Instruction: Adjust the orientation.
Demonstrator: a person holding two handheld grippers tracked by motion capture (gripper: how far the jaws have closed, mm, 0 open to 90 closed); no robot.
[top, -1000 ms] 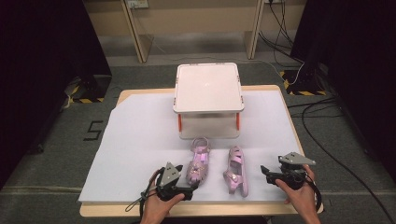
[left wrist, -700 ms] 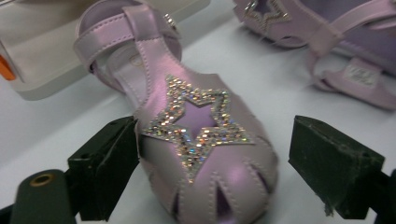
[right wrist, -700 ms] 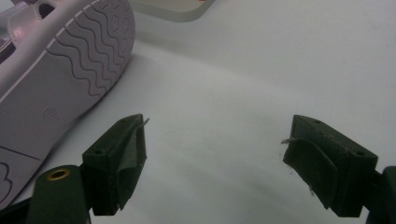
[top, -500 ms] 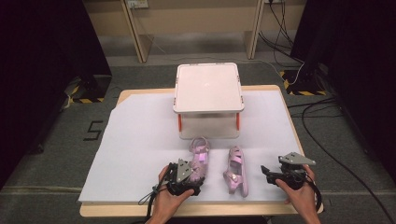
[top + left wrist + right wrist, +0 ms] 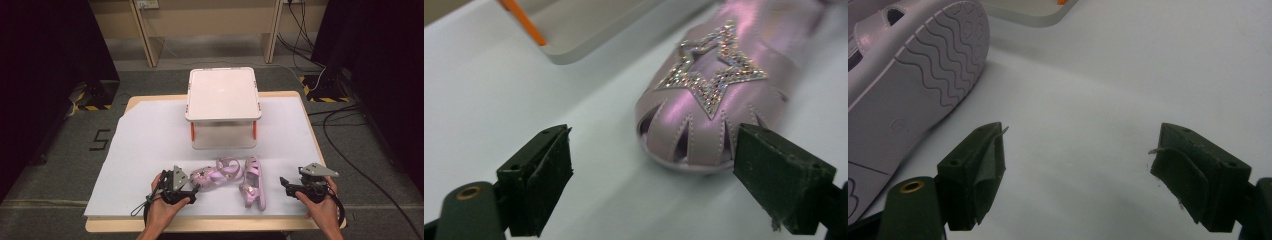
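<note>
- Two pink sandals lie on the surface in front of the white box (image 5: 223, 107).
- Left hand-held gripper (image 5: 192, 189) has moved forward to the star sandal (image 5: 714, 95), jaws spread wide at its toe.
- Right hand-held gripper (image 5: 286, 184) stays released, right of the tipped sandal (image 5: 252, 182).

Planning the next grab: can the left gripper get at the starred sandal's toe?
Probably yes: the left gripper is open, the sandal's toe sits just ahead between its jaws, nothing between.
</note>
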